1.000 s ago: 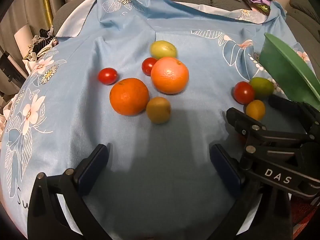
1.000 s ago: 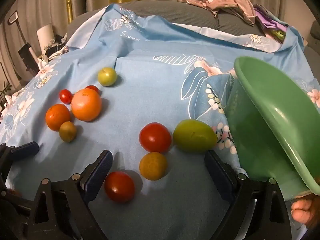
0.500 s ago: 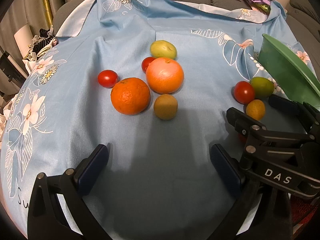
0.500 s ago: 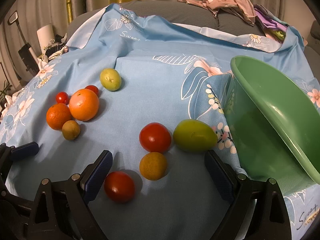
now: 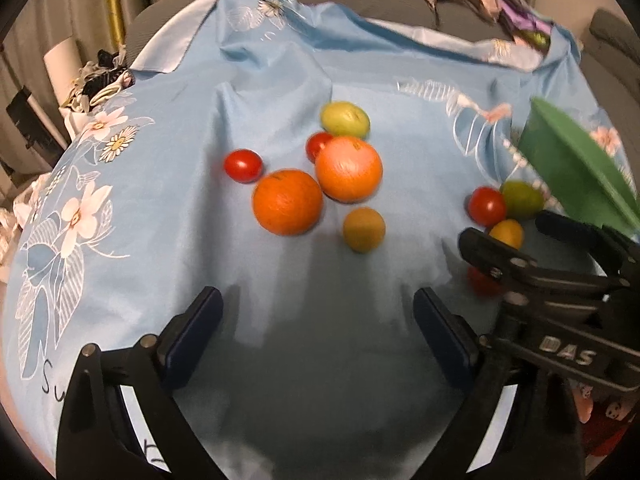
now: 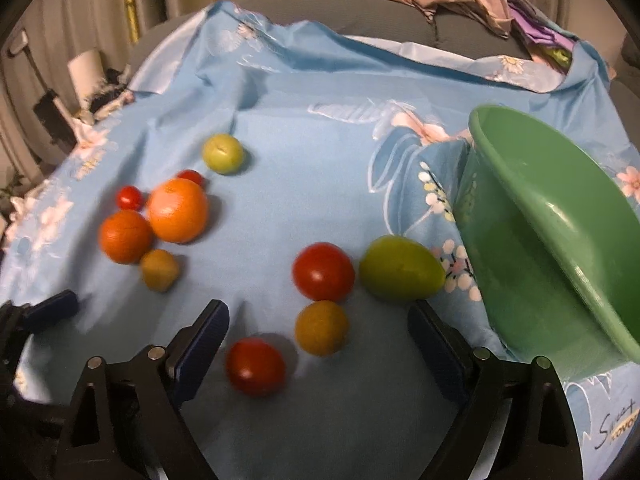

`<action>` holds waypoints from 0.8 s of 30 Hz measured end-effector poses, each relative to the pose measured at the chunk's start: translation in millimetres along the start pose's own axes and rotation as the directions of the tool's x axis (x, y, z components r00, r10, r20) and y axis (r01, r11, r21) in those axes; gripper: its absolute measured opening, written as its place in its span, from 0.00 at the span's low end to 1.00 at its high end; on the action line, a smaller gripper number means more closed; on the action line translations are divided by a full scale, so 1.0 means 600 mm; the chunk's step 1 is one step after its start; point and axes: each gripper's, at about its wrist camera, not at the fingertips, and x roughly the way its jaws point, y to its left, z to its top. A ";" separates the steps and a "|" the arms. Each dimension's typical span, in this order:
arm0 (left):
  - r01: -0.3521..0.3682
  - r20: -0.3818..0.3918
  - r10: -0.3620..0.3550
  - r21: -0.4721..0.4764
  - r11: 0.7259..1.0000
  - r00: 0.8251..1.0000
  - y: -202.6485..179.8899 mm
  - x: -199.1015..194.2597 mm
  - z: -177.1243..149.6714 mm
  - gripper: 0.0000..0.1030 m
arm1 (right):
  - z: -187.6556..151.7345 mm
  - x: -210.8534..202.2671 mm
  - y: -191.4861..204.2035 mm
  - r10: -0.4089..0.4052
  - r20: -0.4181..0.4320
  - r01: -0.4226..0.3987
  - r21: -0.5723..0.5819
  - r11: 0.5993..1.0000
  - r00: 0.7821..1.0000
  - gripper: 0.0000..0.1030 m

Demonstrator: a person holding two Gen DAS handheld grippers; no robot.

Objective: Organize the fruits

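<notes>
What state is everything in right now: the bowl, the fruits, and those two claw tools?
Green plastic bowl: tipped on its side, nothing visible inside.
Two round oranges: loose on the blue cloth, touching.
Red tomato: on the cloth, ungrasped.
Left gripper: fingers open, holding nothing.
Right gripper: fingers open, holding nothing.

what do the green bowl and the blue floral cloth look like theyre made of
Green bowl: probably plastic, going by its smooth, glossy, uniformly coloured wall with soft highlights. Blue floral cloth: thin woven fabric, possibly polyester, with a slight sheen, creases and printed flowers.
</notes>
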 end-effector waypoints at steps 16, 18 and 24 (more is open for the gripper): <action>-0.052 0.166 0.080 -0.170 0.984 0.983 0.029 -0.091 0.122 0.93 | 0.101 -0.104 -0.043 0.002 0.157 -0.011 0.054 0.998 0.988 0.89; -0.065 0.166 0.096 -0.181 0.981 0.982 0.034 -0.083 0.115 0.92 | 0.092 -0.100 -0.057 0.055 0.151 -0.069 0.089 0.994 0.987 0.86; 0.018 0.149 0.013 -0.201 0.979 0.989 0.034 -0.066 0.102 0.86 | 0.064 -0.088 -0.064 0.153 0.115 -0.165 0.098 0.981 0.982 0.72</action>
